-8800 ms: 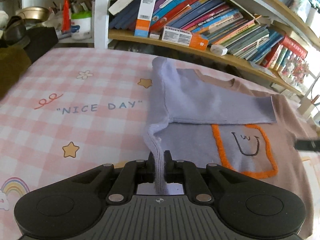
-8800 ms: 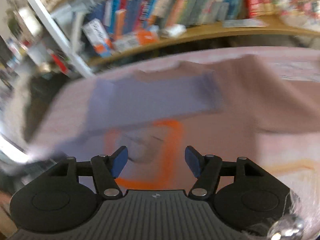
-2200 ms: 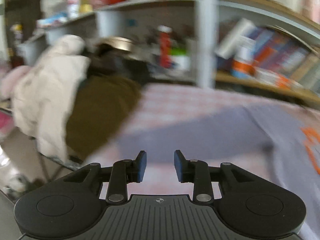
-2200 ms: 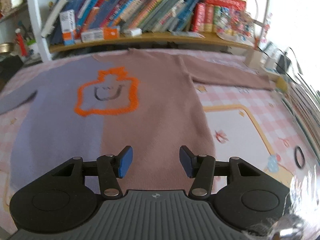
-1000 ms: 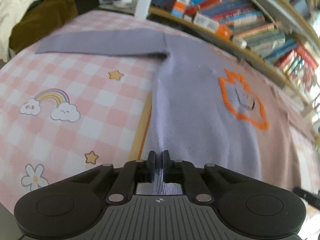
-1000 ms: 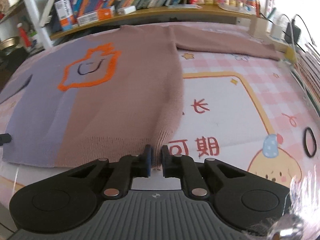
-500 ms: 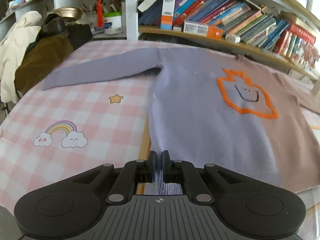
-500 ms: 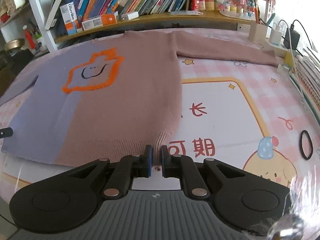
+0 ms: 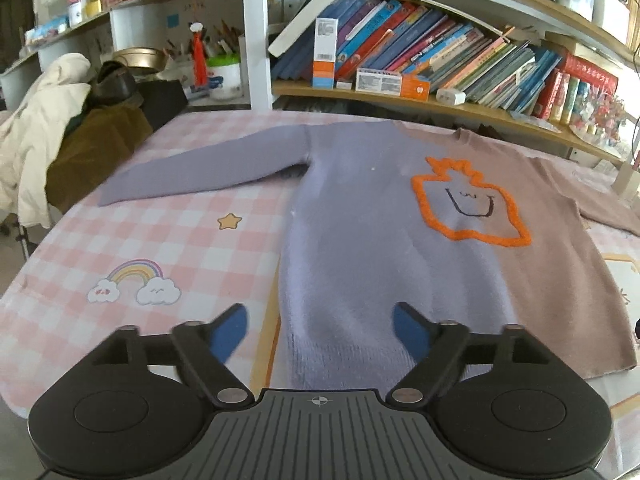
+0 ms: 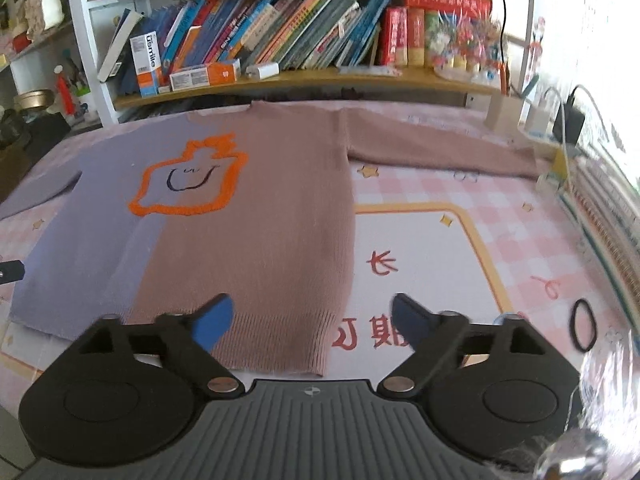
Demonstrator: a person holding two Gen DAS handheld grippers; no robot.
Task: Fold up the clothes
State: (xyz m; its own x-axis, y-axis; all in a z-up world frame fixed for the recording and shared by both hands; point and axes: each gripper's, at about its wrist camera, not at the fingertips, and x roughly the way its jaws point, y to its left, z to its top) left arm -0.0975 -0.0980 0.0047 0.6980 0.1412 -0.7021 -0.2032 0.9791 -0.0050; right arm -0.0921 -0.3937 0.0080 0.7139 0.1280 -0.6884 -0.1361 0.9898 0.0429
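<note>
- Currently the sweater (image 9: 360,248) lies flat and face up on the tabletop (image 9: 168,240), both sleeves spread out to the sides.
- Its knit is soft and fine, with a ribbed band along the bottom hem; one half is lavender, the other dusty brown-pink.
- A raised, fuzzy orange outline (image 10: 188,184) of irregular crowned shape sits on the chest, with a thin dark smiling face inside it.
- The left gripper (image 9: 320,330) stands with its jaws wide; they have just been opening, and the lavender hem corner lies loose below and between them, no pad pressing on it.
- The right gripper (image 10: 310,322) likewise has jaws wide apart, just opened; the brown-pink hem corner lies between them, unpinched.
- Both grippers carry blue pads on black matte fingers (image 10: 420,324).
- The tabletop cover is glossy, pink-and-white checked, printed with stars, a rainbow (image 9: 134,280) and red characters.
- A thin black hair tie (image 10: 583,330), ring-shaped, lies on the cover well right of the sweater.
- Wooden shelves behind hold slanting books (image 10: 280,36).
</note>
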